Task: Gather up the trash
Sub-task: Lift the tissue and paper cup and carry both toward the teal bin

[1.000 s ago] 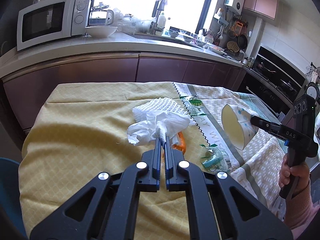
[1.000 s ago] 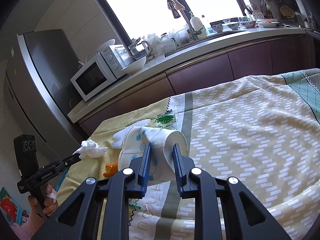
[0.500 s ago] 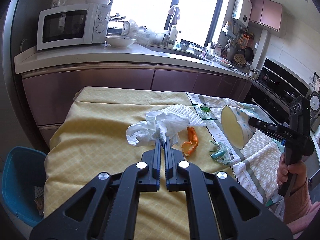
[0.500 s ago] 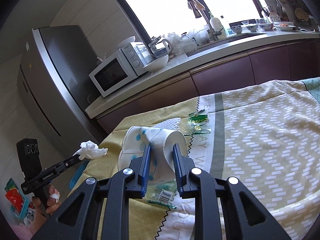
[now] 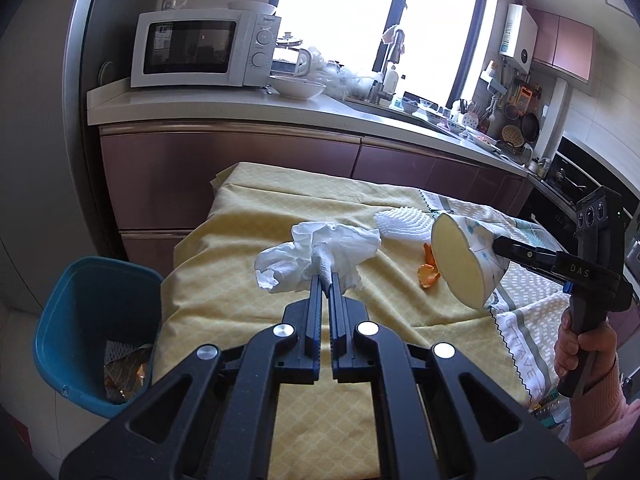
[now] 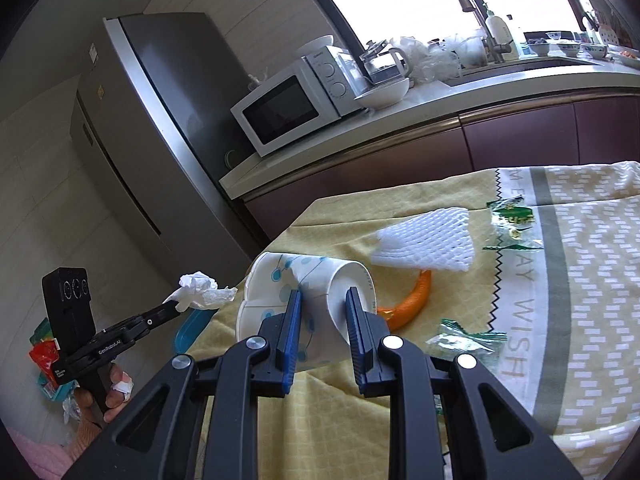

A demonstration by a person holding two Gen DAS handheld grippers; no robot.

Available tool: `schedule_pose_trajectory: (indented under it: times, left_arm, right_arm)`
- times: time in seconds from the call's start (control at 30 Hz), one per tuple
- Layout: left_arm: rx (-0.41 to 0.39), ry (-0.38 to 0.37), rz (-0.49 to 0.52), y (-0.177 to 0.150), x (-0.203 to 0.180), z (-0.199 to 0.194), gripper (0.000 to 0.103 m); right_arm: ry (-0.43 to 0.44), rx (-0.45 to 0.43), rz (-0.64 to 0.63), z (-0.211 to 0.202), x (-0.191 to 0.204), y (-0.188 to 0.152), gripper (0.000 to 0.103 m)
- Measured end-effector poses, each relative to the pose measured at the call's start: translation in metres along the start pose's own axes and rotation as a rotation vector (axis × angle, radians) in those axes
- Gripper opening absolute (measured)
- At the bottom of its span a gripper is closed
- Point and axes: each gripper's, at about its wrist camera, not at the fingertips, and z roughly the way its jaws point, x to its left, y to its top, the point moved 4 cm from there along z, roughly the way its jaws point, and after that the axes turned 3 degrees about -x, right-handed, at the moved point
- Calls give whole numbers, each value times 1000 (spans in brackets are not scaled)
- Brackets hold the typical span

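— Both hands have swung toward the end of the worktop since a second ago; the blue bin (image 5: 96,336), out of sight then, now shows beside the yellow cloth (image 5: 240,304).

— What does each tool hold?

— Left tool (image 5: 326,280): jaws pressed almost together on one crumpled tissue (image 5: 320,256), lifted over the cloth near the bin-side edge. Right tool (image 6: 322,300): jaws part-way apart, clamped on the base of one paper cup (image 6: 304,280), carried on its side above the cloth.

— Count of what lies on the cloth?

— One white foam net (image 6: 424,244), one orange peel (image 6: 412,304), and two clear wrappers with green print: one (image 6: 512,224) by the zigzag seam, one (image 6: 464,338) close to the right tool. One bin, with some crumpled trash in its bottom.

— Anything hard to see?

— The peel is partly under the foam net in the right wrist view and behind the cup in the left. What the trash in the bin is, I cannot tell. The cup's squashed mouth is partly blocked by the tool's fingers. More coloured litter (image 6: 44,356) on the floor behind the left hand (image 6: 100,396) is too blurred to name.
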Motion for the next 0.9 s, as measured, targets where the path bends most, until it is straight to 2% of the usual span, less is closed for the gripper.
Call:
schedule_pose_trajectory:
  times: [0.63,0.9]
  left_arm:
    - [-51,156,-101,-15,88,-60,4]
    - [-57,221,-139,-19,121,-74,4]
  right_arm:
    - [162,139,-126,75,96,-10,21]
    - [214,186,-171,101,129,-13,21]
